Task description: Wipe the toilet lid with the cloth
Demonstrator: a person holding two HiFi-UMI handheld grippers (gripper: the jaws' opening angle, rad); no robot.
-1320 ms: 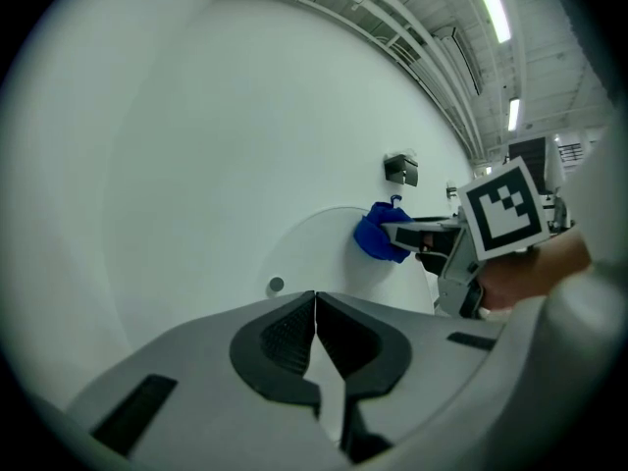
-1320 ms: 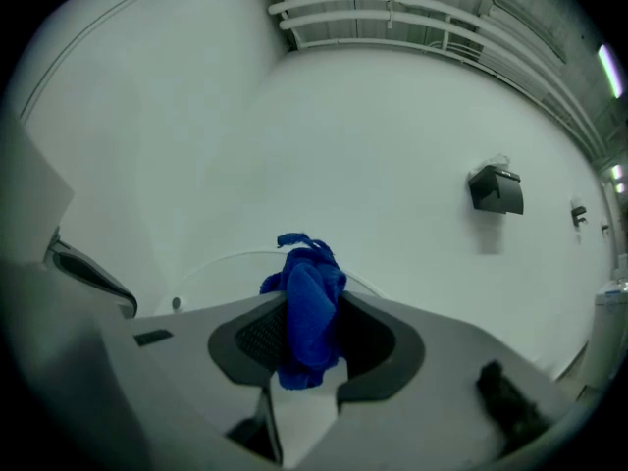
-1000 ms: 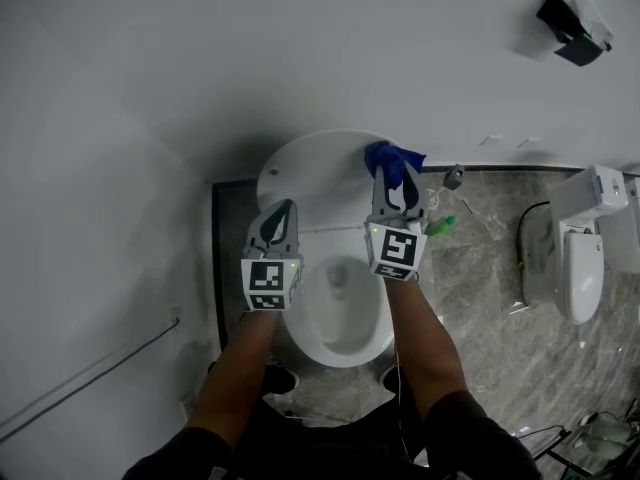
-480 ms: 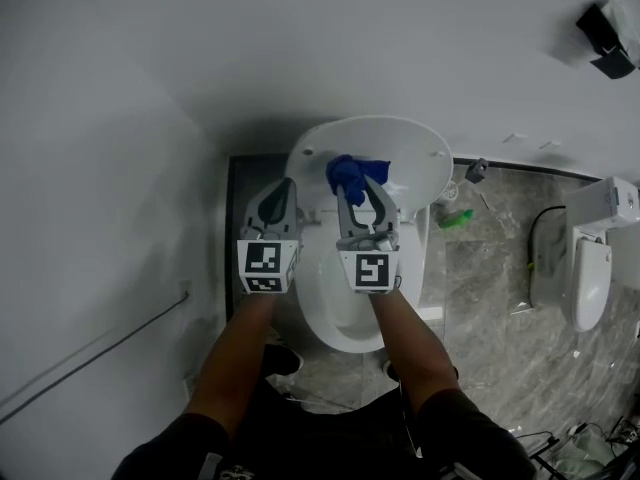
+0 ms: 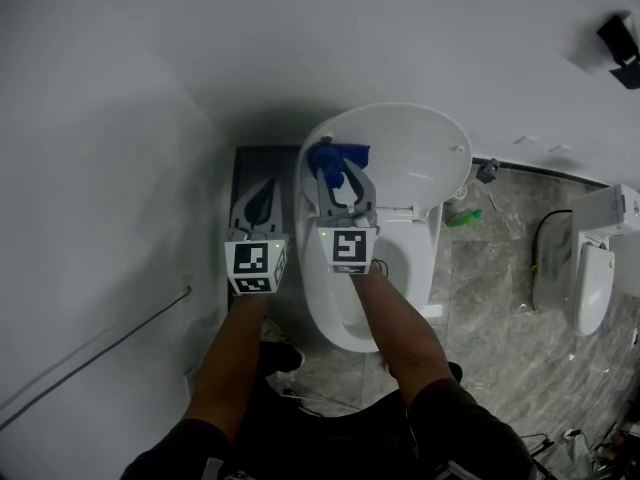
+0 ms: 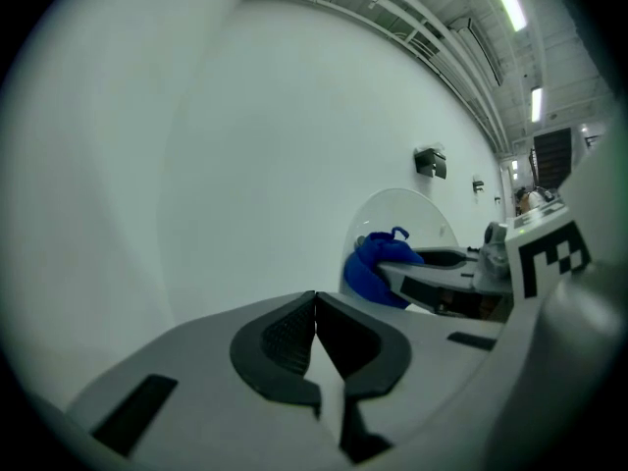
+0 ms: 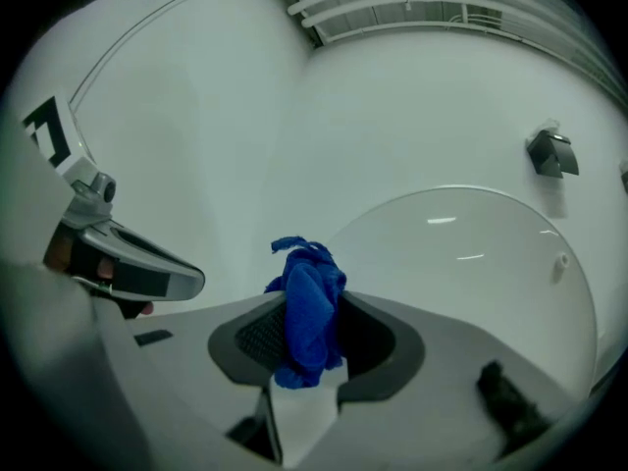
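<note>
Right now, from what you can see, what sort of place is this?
Most likely a restroom: a white toilet with its lid raised, a second toilet further right, and a grey stone-patterned floor.

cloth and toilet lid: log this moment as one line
right gripper: shut on blue cloth | left gripper: shut, empty | toilet lid: raised, cloth at its left side, contact unclear
</note>
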